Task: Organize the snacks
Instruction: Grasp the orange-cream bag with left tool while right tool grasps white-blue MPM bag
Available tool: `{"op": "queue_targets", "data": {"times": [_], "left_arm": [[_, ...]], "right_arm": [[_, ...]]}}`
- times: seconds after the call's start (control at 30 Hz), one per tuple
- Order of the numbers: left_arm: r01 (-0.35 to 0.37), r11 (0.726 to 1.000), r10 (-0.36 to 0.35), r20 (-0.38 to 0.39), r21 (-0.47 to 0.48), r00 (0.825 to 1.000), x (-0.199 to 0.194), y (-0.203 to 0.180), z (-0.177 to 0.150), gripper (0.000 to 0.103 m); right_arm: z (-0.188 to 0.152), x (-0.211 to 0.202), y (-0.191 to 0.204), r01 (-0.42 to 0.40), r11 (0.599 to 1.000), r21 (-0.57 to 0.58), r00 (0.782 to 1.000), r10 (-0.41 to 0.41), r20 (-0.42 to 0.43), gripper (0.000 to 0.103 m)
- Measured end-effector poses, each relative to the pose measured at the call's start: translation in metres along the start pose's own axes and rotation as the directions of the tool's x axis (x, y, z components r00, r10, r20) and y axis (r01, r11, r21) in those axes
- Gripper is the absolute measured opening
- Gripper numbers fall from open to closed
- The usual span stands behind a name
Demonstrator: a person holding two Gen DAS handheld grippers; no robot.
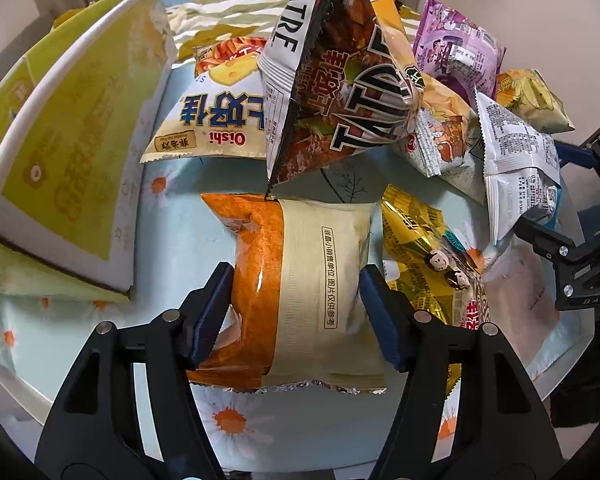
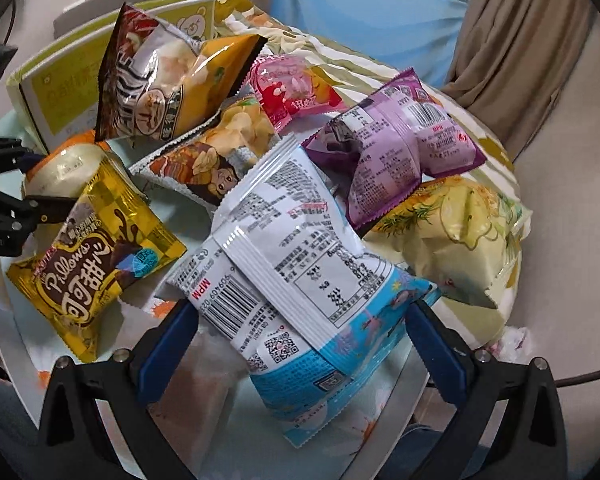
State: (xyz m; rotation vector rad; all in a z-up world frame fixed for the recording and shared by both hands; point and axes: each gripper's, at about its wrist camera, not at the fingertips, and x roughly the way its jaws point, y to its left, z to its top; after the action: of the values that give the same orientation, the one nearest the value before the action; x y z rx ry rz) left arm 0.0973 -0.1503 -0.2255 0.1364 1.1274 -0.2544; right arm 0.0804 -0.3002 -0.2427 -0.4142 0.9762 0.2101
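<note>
Left wrist view. The left gripper (image 1: 296,312) has its fingers (image 1: 210,312) closed against both sides of an orange-and-cream packet (image 1: 300,280), pressing on the puffed bag with only that bag between them. The packet lies on the daisy-print surface (image 1: 180,240), its far edge touching the lower corner of a tall brown chip bag (image 1: 340,92) that leans in the heap behind. A yellow box (image 1: 60,152) stands open to the left; a gold packet (image 1: 424,248) lies just beside the right finger.

Right wrist view. The right gripper (image 2: 300,340) stands wide open, its fingers (image 2: 168,344) on either side of a white-and-blue packet (image 2: 300,280) without touching it; it holds nothing. A purple packet (image 2: 392,152) rests partly on this packet's upper end.

Risks, as judged. An air-filled bag may slip from the left gripper's hold, or burst under a hard squeeze. Lifting the orange-and-cream packet could unseat the leaning chip bag and topple the heap. Drawing out the white-and-blue packet could drag the purple packet toward the surface edge.
</note>
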Motion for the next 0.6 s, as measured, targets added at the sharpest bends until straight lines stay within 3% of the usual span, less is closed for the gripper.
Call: {"op": "queue_targets", "data": {"times": [0.1, 0.4, 0.6], "left_arm": [[-0.004, 1.0, 0.004, 0.001, 0.005, 1.0, 0.001, 0.0, 0.001, 0.061], [-0.018, 0.999, 0.017, 0.007, 0.039, 1.0, 0.003, -0.009, -0.001, 0.06], [-0.011, 0.999, 0.01, 0.009, 0.036, 1.0, 0.001, -0.009, -0.002, 0.06]], "right_arm": [[0.002, -0.009, 0.009, 0.061, 0.996, -0.064, 0.998, -0.059, 0.033, 0.103], [0.007, 0.008, 0.013, 0.1, 0.987, -0.124, 0.995, -0.1, 0.013, 0.099], [0.014, 0.002, 0.018, 0.143, 0.974, -0.178, 0.989, -0.135, 0.055, 0.099]]}}
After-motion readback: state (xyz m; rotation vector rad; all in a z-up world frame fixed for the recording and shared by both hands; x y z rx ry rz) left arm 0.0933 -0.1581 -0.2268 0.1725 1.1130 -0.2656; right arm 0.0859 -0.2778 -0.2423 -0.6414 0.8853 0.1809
